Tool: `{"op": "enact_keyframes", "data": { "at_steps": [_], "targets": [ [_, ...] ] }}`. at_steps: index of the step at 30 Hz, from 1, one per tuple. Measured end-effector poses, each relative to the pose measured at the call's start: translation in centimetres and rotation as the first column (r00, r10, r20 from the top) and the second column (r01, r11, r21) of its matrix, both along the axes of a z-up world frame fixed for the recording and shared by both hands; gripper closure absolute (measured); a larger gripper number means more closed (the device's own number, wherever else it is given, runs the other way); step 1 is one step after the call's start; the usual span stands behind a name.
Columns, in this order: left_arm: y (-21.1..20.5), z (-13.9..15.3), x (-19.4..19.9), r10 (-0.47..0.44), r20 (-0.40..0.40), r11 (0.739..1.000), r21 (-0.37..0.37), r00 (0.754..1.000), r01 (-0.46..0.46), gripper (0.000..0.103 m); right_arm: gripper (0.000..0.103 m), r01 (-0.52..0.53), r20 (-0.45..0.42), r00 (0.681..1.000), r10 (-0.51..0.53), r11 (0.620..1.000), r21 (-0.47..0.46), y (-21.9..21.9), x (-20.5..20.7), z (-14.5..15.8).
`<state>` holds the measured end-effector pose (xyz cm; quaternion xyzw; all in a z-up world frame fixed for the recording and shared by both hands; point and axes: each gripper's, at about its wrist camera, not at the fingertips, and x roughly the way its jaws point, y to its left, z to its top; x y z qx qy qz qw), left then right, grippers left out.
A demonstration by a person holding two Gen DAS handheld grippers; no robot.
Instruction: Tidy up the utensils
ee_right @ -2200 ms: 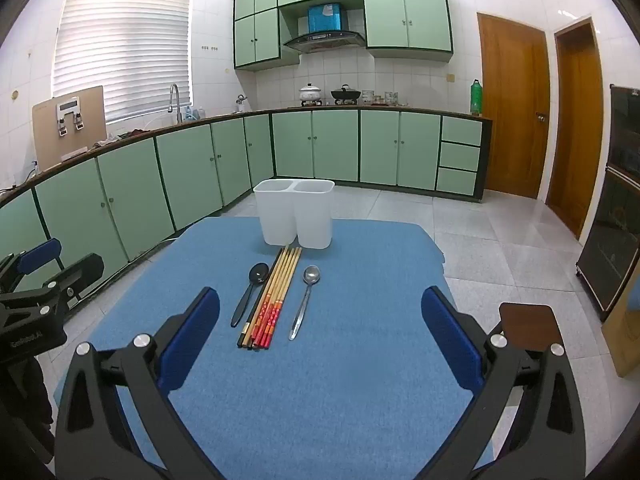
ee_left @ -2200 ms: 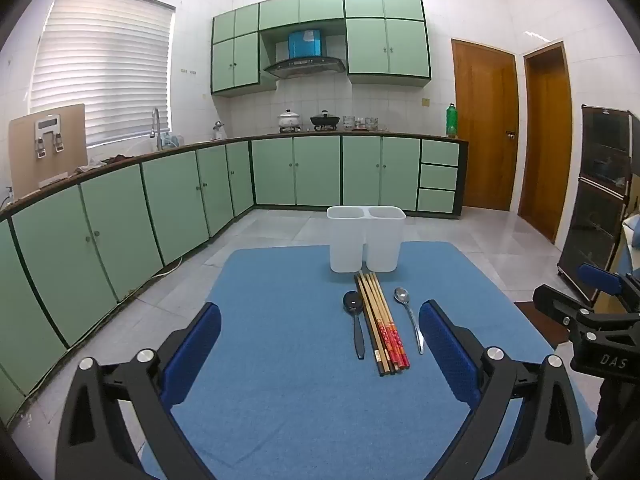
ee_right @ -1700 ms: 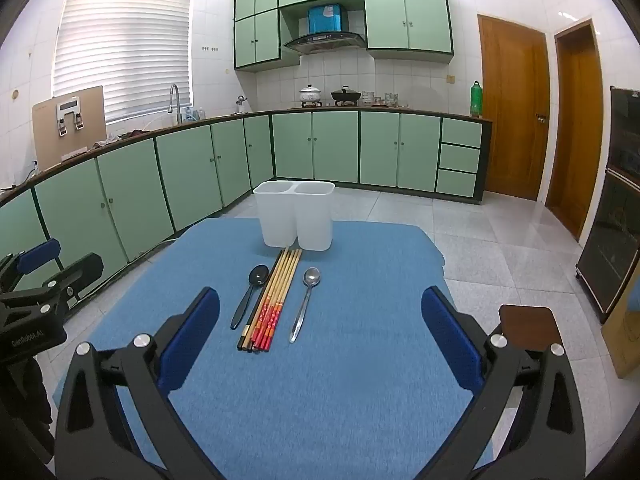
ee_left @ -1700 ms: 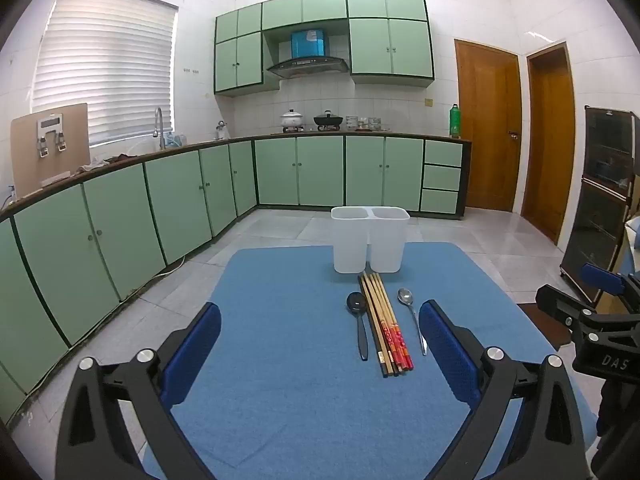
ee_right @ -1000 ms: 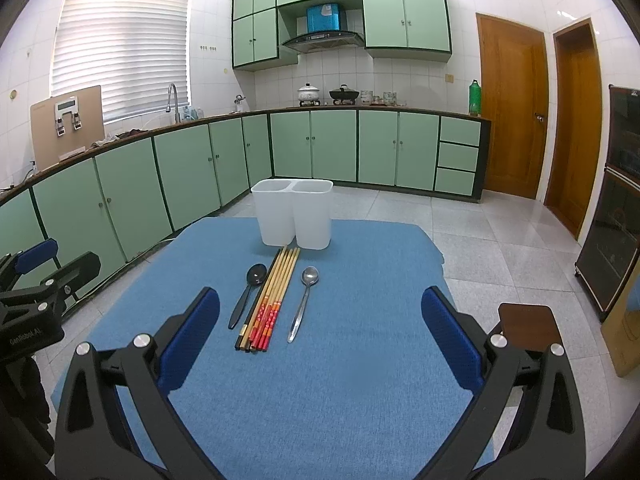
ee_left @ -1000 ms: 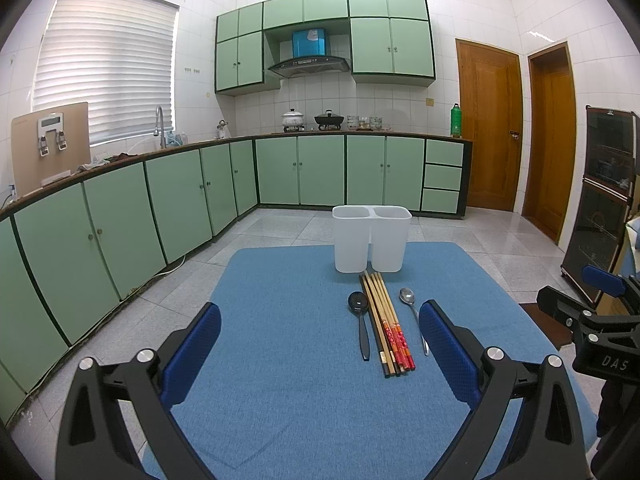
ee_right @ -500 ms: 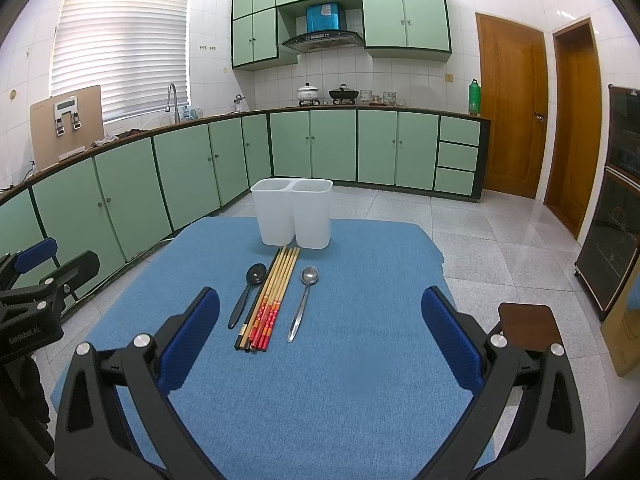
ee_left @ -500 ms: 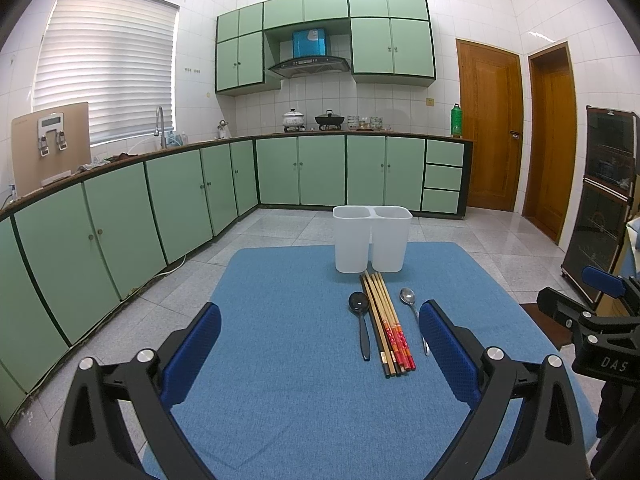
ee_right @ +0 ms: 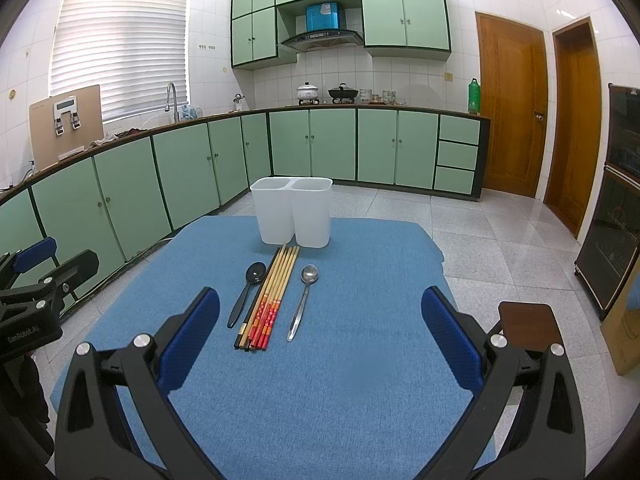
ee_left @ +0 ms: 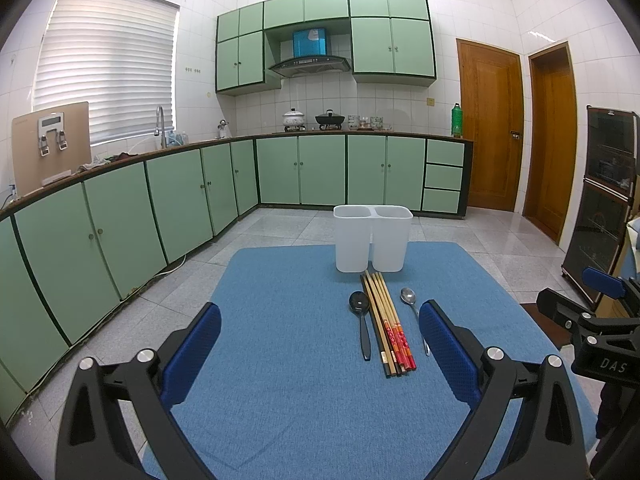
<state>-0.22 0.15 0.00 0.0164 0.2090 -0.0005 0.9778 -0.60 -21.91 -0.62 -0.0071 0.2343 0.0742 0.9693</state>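
Note:
A white two-compartment holder point(ee_left: 372, 243) point(ee_right: 295, 216) stands at the far side of a blue table mat point(ee_left: 280, 380) point(ee_right: 360, 360). In front of it lie a black spoon point(ee_left: 362, 320) point(ee_right: 248, 290), a bundle of several chopsticks point(ee_left: 388, 324) point(ee_right: 272, 296) and a metal spoon point(ee_left: 414, 306) point(ee_right: 304, 296). My left gripper point(ee_left: 320, 344) is open and empty, near the mat's front, left of the utensils. My right gripper point(ee_right: 320, 336) is open and empty, just right of the metal spoon.
Green kitchen cabinets point(ee_left: 120, 216) run along the left and back. A tiled floor point(ee_right: 500, 248) surrounds the table. Wooden doors point(ee_left: 490, 124) and a dark glass cabinet point(ee_left: 608, 200) stand at the right. A brown stool point(ee_right: 528, 326) is beside the table's right edge.
Both grippers drifted very slightly; the utensils and holder have not moved. Both stay open and empty.

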Motion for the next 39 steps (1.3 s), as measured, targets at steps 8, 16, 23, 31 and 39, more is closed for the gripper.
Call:
{"op": "enact_keyframes", "data": {
  "at_steps": [8,16,23,31,39],
  "targets": [
    [0.0,0.0,0.0,0.000,-0.001,1.000,0.001,1.000,0.000,0.006,0.005,0.001,-0.003,1.000,-0.001,1.000,0.001,0.0,0.0,0.0],
    [0.8,-0.2,0.0,0.002,-0.004,1.000,-0.001,1.000,-0.002,0.006,0.005,0.002,-0.006,1.000,-0.002,1.000,0.003,-0.1,-0.1,-0.3],
    [1.1,-0.6,0.1,0.004,-0.014,1.000,-0.001,1.000,-0.004,0.006,0.005,0.005,-0.016,1.000,-0.005,1.000,0.004,-0.2,0.1,-1.2],
    [0.8,-0.8,1.4,0.004,-0.040,1.000,-0.001,0.999,-0.004,0.006,0.005,0.006,-0.036,0.999,-0.006,1.000,0.000,0.0,1.1,-1.7],
    [2.1,-2.7,5.8,0.039,-0.112,0.999,0.008,0.993,-0.038,0.006,0.005,-0.002,-0.082,0.997,0.002,1.000,-0.010,0.3,5.0,-2.6]
  ]
}}
